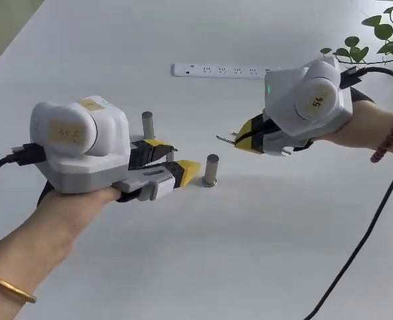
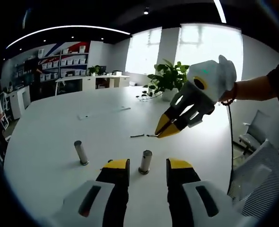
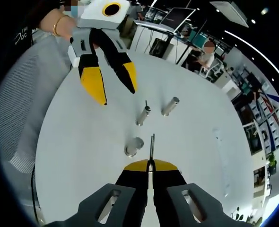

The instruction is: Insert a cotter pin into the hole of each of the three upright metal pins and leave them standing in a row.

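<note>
Left gripper view, left gripper (image 2: pixel 147 165): gapes open, flanks one upright metal pin (image 2: pixel 145 161) on the white table (image 2: pixel 45 142), no contact. Right gripper (image 2: pixel 159 132): clamps a thin cotter pin (image 3: pixel 152 144) by one end, hovers above the table near that pin. Further left: second metal pin (image 2: pixel 81 152), upright.
</note>
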Motion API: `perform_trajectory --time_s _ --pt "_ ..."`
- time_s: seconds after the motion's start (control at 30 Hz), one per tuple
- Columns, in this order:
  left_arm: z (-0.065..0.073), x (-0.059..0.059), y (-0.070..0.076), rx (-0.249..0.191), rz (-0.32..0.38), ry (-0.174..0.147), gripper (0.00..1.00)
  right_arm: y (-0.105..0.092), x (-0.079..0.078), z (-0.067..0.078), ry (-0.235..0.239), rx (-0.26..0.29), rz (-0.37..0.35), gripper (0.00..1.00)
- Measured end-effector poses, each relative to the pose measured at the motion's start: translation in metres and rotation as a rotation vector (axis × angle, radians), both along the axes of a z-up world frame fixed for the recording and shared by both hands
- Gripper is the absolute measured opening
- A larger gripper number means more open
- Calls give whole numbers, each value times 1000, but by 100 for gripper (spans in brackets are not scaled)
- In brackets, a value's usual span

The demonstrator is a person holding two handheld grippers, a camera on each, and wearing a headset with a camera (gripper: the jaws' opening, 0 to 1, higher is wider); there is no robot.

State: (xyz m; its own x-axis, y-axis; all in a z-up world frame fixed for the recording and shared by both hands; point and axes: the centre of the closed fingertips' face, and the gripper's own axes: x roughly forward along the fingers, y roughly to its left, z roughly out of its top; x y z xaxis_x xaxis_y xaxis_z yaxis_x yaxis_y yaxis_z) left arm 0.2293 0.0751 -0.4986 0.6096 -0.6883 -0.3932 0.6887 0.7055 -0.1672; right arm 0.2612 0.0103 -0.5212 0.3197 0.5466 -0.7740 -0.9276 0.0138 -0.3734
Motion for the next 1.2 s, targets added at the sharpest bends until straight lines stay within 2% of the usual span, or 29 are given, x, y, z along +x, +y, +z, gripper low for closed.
perform_trajectory --time_s 0.23,0.3,0.37,0.53,0.67,0.83,1.07,1.2 --pt "-1 0 -6 -33 -14 51 23 15 -11 4 -3 19 65 0" --pt "-2 0 -6 -44 -4 73 21 20 -17 6 -3 25 83 0" --pt "-5 -1 -7 -66 7 121 18 25 -22 7 0 29 100 0" --pt "-2 0 -7 -93 24 139 15 32 -31 6 0 27 138 0" --pt "-1 -2 -10 -136 28 183 10 37 -33 6 -1 33 152 0" --pt "0 -2 -11 -157 29 202 7 40 -35 6 -4 33 168 0" --pt "0 -2 -13 -199 36 246 2 42 -36 6 -12 32 181 0" --pt "1 -2 -13 -202 31 244 1 43 -36 6 -15 32 182 0"
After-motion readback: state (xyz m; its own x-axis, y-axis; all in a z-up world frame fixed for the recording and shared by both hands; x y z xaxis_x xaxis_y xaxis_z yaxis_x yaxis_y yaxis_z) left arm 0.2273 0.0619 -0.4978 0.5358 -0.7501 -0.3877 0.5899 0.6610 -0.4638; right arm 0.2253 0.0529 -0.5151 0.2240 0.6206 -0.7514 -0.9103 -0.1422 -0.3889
